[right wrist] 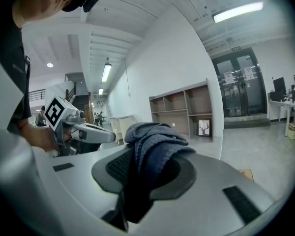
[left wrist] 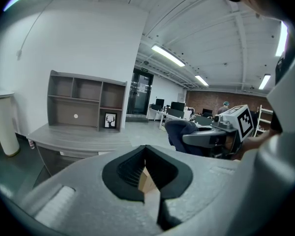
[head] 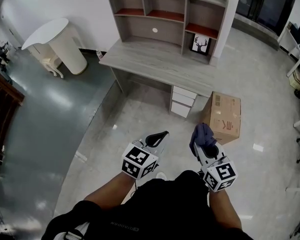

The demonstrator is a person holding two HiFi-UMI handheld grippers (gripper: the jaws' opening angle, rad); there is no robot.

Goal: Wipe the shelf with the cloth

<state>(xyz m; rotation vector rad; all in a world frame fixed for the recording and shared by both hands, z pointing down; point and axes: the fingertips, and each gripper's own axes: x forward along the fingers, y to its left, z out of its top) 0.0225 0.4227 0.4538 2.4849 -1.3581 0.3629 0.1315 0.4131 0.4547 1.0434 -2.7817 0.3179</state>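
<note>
A grey wooden desk with a shelf unit (head: 170,19) stands against the white wall ahead, some way off; it shows in the left gripper view too, shelf unit (left wrist: 86,104), and the right gripper view, shelf unit (right wrist: 182,109). My right gripper (head: 204,143) is shut on a dark blue cloth (head: 202,134), which bunches up over its jaws as the cloth (right wrist: 152,144). My left gripper (head: 157,136) is held beside it, shut with nothing between its jaws. Both are held low in front of the person, well short of the desk.
A framed deer picture (head: 200,44) sits in the shelf's lower right cubby. A cardboard box (head: 223,116) lies on the floor right of the desk's white drawers (head: 184,101). A white round stand (head: 60,44) is at the left. Office chairs and desks lie to the right.
</note>
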